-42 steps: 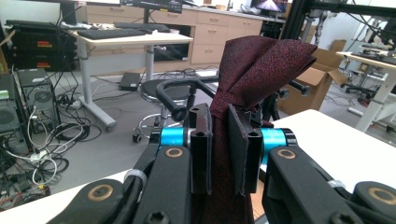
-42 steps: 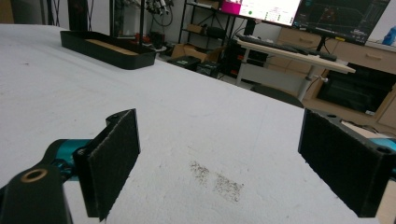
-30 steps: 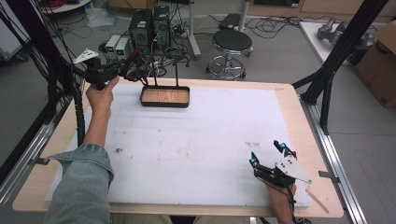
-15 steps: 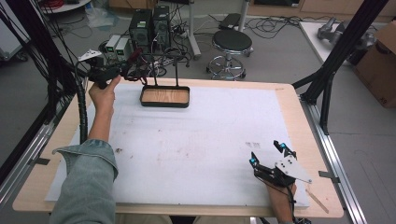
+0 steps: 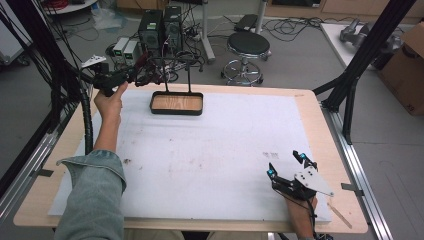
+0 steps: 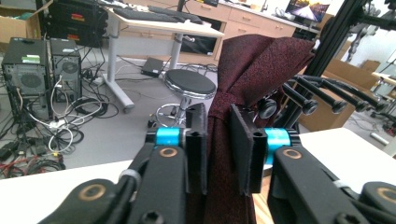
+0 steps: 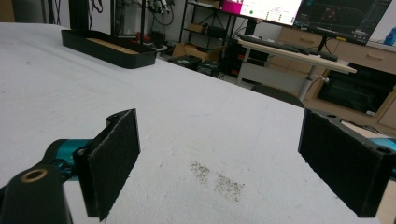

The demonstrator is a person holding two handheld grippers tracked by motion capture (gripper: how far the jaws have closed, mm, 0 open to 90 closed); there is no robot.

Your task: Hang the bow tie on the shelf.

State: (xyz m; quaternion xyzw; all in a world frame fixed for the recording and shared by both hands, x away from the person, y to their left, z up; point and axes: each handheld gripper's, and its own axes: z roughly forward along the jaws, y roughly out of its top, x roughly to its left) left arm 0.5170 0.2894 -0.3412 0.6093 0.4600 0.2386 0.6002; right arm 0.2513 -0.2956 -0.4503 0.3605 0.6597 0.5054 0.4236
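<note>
Little has moved since a second ago: the left gripper stays raised past the table's far-left corner and the right gripper stays low near the near-right corner; only the left sleeve has shifted slightly at the near edge.

From the left gripper view, the left gripper is clamped on a dark red cloth, its pads narrow with the fabric squeezed between them. The cloth's long axis runs roughly upright between the jaws: it passes down out of sight below them and widens above into a bunched fold leaning toward that view's right. Just beside the fold, a row of black pegs juts out from a rack; whether the cloth touches them cannot be told. In the high view the cloth shows as a small dark red bunch at the gripper's tip, beside the top bar of the rack.

The rack's two posts rise from a black tray with a wooden floor, set near the far edge, left of centre.

The right gripper holds its jaws wide apart, with nothing between them, just above the white mat. A faint dark smudge lies on the mat ahead of it.

The mat covers most of the table, leaving bare wood strips along the edges. From the tray to the right gripper the mat is open.
</note>
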